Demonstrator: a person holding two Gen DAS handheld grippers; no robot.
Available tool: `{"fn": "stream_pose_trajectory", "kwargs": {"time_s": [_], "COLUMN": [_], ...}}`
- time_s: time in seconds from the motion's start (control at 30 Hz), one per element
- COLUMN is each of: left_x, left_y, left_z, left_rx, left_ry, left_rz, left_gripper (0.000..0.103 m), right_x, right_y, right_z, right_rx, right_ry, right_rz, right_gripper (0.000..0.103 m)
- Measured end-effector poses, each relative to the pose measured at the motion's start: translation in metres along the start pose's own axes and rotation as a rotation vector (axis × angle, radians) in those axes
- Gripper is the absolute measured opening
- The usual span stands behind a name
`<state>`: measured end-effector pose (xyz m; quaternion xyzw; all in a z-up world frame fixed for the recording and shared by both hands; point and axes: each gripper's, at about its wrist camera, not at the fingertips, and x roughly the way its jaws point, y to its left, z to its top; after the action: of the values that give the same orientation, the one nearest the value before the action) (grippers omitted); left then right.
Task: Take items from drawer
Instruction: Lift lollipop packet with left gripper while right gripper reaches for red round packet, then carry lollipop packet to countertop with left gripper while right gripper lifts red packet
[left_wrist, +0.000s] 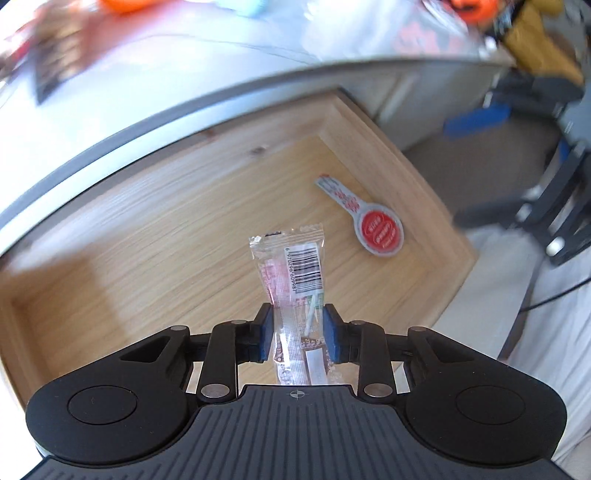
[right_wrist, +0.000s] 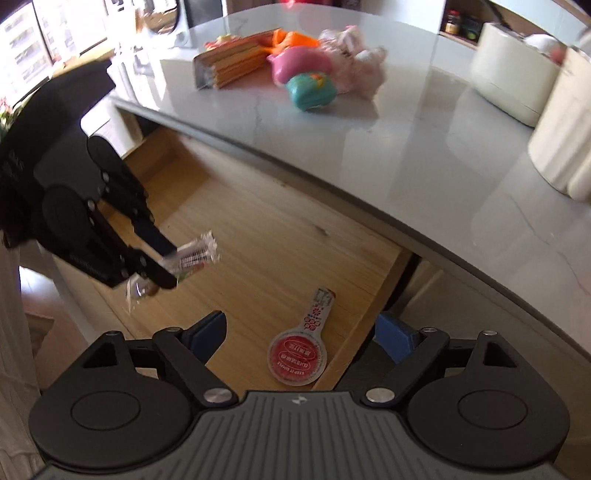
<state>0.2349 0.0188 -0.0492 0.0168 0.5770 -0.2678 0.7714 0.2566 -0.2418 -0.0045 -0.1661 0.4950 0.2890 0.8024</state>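
An open wooden drawer (left_wrist: 155, 221) sticks out from under a grey countertop (left_wrist: 207, 62). My left gripper (left_wrist: 298, 328) is shut on a clear wrapped packet (left_wrist: 295, 273) with a barcode, held above the drawer floor. In the right wrist view the same left gripper (right_wrist: 168, 271) hangs over the drawer (right_wrist: 266, 236) with the packet (right_wrist: 194, 254) in it. A spoon-shaped sachet with a red round end (left_wrist: 373, 221) lies flat in the drawer's right part. My right gripper (right_wrist: 299, 336) stands open just above that sachet (right_wrist: 297, 350).
The countertop (right_wrist: 406, 155) carries a stack of books (right_wrist: 229, 64), pink and teal toys (right_wrist: 306, 74) and cream containers (right_wrist: 517, 74) at the right. Beyond the drawer's right side in the left wrist view are a black stand (left_wrist: 546, 206) and white cloth (left_wrist: 546, 332).
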Motion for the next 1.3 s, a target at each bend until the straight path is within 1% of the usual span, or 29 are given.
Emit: {"fn": "stream_pose_trajectory", "kwargs": {"time_s": [0.03,0.07,0.13,0.23,0.3,0.4,0.47,0.57,0.63,0.67,0.73,0.77,0.83,0.87,0.9,0.93,0.97,1.07,1.13,1.2,1.3], "left_x": [-0.003,-0.005,-0.018,-0.023,-0.023,-0.028,-0.027,-0.026,-0.025,-0.025,-0.022,-0.021,-0.019,-0.018,-0.018,-0.017,-0.017,-0.016,-0.014,-0.013,-0.014], "left_y": [0.008,0.0,0.003,0.011,0.014,0.021,0.024,0.031,0.034,0.037,0.038,0.038,0.038,0.038,0.038,0.039,0.039,0.041,0.042,0.042,0.034], "left_z": [-0.003,0.004,0.005,0.0,-0.004,-0.01,-0.012,-0.017,-0.019,-0.021,-0.021,-0.021,-0.021,-0.022,-0.023,-0.024,-0.025,-0.029,-0.031,-0.031,-0.029], "left_rx": [-0.029,-0.053,-0.055,-0.079,-0.096,-0.126,-0.138,-0.156,-0.168,-0.174,-0.18,-0.181,-0.18,-0.179,-0.178,-0.181,-0.185,-0.19,-0.19,-0.185,-0.146], "left_ry": [-0.016,-0.03,-0.063,-0.109,-0.118,-0.114,-0.112,-0.106,-0.099,-0.096,-0.089,-0.087,-0.083,-0.083,-0.082,-0.081,-0.081,-0.079,-0.069,-0.054,-0.051], "left_rz": [-0.016,-0.023,-0.033,-0.07,-0.059,-0.059,-0.059,-0.057,-0.05,-0.045,-0.037,-0.034,-0.027,-0.022,-0.018,-0.012,-0.008,0.002,0.009,0.009,-0.009], "left_gripper": [0.032,0.032,0.032,0.032,0.032,0.032,0.032,0.032,0.032,0.032,0.032,0.032,0.032,0.032,0.032,0.032,0.032,0.032,0.032,0.032,0.032], "right_x": [0.007,0.02,0.041,0.077,0.097,0.116,0.125,0.129,0.132,0.133,0.136,0.138,0.144,0.144,0.143,0.141,0.139,0.117,0.103,0.09,0.069], "right_y": [0.003,0.006,0.012,0.02,0.019,0.015,0.015,0.023,0.028,0.03,0.037,0.041,0.044,0.045,0.045,0.045,0.047,0.056,0.059,0.062,0.064], "right_z": [0.004,0.01,0.017,0.02,0.019,0.017,0.016,0.014,0.013,0.012,0.01,0.009,0.007,0.009,0.011,0.014,0.016,0.025,0.029,0.032,0.035], "right_rx": [-0.013,-0.028,-0.069,-0.17,-0.181,-0.182,-0.207,-0.229,-0.257,-0.271,-0.33,-0.358,-0.376,-0.371,-0.354,-0.336,-0.322,-0.314,-0.299,-0.318,-0.345], "right_ry": [0.03,0.079,0.145,0.243,0.293,0.357,0.387,0.4,0.407,0.408,0.409,0.415,0.453,0.458,0.464,0.462,0.45,0.356,0.315,0.282,0.271], "right_rz": [0.021,0.053,0.065,0.036,0.022,-0.002,-0.013,0.002,-0.002,-0.008,-0.039,-0.047,-0.049,-0.034,-0.014,0.003,0.018,0.081,0.094,0.06,-0.016], "right_gripper": [0.08,0.07,0.064,0.064,0.065,0.066,0.071,0.085,0.09,0.092,0.092,0.086,0.076,0.074,0.067,0.058,0.058,0.058,0.058,0.058,0.058]}}
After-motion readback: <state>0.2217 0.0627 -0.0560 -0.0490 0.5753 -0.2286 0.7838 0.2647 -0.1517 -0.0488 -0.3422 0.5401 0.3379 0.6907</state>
